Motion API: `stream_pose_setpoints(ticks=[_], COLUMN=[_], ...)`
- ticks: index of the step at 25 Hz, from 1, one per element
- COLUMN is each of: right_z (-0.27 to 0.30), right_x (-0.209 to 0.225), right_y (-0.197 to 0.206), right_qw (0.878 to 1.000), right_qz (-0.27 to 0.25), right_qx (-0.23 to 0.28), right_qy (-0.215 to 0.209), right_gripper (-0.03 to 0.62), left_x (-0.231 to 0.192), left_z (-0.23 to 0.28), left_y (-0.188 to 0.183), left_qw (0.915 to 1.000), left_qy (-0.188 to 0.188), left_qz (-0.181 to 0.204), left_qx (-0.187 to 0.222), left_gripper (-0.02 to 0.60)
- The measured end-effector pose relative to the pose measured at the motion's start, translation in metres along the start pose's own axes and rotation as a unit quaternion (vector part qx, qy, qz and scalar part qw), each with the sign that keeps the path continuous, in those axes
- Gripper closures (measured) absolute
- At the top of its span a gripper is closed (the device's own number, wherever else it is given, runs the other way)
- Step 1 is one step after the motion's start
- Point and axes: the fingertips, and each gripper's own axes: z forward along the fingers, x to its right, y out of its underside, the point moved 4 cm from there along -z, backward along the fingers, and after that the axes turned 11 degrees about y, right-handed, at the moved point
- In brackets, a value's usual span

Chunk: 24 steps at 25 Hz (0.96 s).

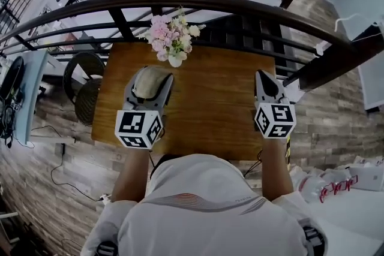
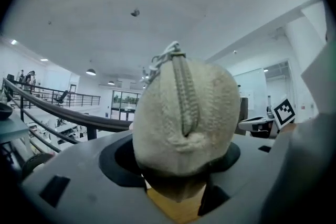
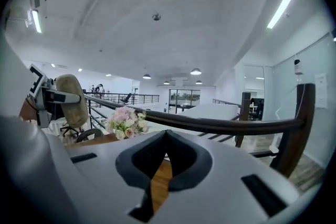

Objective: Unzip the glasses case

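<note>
A beige, fuzzy glasses case [image 1: 149,86] is held above the wooden table [image 1: 210,117], with my left gripper [image 1: 151,76] shut on it. In the left gripper view the case [image 2: 210,113] stands on end between the jaws. Its zipper [image 2: 185,97] faces the camera, closed along the length that shows. The zipper's pull cord [image 2: 164,59] sits at the top. My right gripper [image 1: 262,75] hovers over the table's right side, shut with nothing between its fingers. In the right gripper view the closed jaws point level, and the case [image 3: 71,98] shows at far left.
A white vase of pink flowers [image 1: 172,39] stands at the table's far edge, in front of a dark curved railing [image 1: 240,6]. A black chair [image 1: 84,84] is left of the table. The person's torso fills the bottom of the head view.
</note>
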Motion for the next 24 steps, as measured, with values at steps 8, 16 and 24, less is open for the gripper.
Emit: stream_pose_setpoints(ticks=[8, 16, 24], right_z=[-0.007, -0.009, -0.012], right_x=[-0.006, -0.012, -0.018], right_y=[-0.001, 0.001, 0.000], right_qw=[1.000, 0.999, 0.999], right_qz=[-0.005, 0.000, -0.002], right_qx=[0.012, 0.009, 0.015], right_qy=[-0.017, -0.031, -0.041], right_gripper=[0.543, 0.543, 0.543], left_x=[-0.001, 0.007, 0.009], left_z=[0.001, 0.000, -0.002], left_y=[0.007, 0.005, 0.007], left_qw=[0.9998, 0.9997, 0.9996], left_qy=[0.003, 0.017, 0.018], left_qz=[-0.010, 0.000, 0.001], left_qx=[-0.019, -0.018, -0.021], left_gripper=[0.293, 0.293, 0.293])
